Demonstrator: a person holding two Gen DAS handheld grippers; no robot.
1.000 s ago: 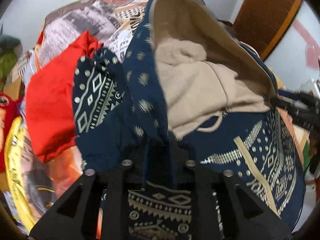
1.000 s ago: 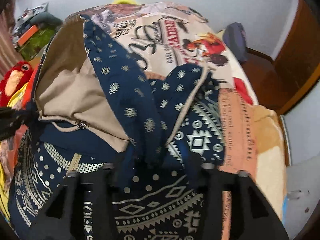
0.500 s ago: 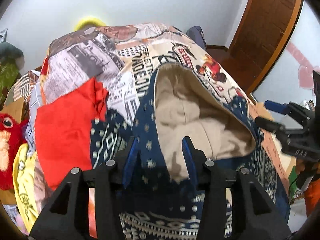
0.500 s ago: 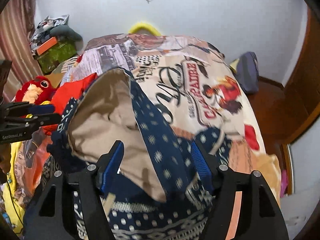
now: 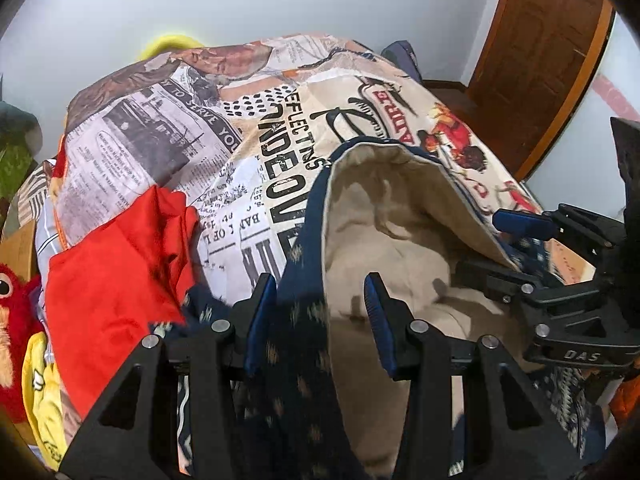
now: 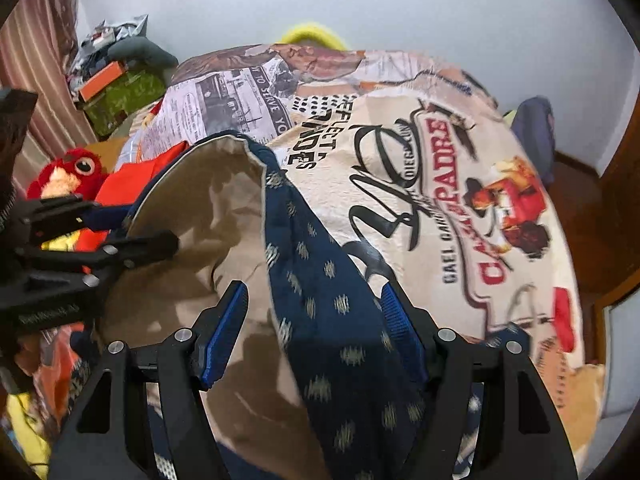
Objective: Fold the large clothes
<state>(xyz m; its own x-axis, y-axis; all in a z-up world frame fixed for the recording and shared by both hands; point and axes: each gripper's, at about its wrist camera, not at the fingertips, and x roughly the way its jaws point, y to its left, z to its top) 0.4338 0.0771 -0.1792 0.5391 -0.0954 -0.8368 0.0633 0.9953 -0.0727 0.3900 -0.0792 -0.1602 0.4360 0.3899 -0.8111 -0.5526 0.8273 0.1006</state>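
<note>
A navy patterned hoodie (image 5: 298, 344) with a beige lining (image 5: 384, 216) lies on the bed, its hood open and facing me. My left gripper (image 5: 320, 292) is open, its blue pads on either side of the hood's left navy edge. My right gripper (image 6: 314, 300) is open, straddling the hood's right navy edge (image 6: 316, 280). Each gripper shows in the other's view: the right one (image 5: 520, 248) at the right, the left one (image 6: 120, 232) at the left.
The bed has a newspaper-print cover (image 6: 400, 168). A red garment (image 5: 116, 264), a red plush toy (image 6: 68, 176) and yellow cloth (image 5: 44, 392) lie at the left. A wooden door (image 5: 540, 60) is at the right, boxes (image 6: 116, 92) by the curtain.
Both grippers were shut on the hoodie and held it up; they have opened, let the hood drop onto the bed, and pulled back slightly.
</note>
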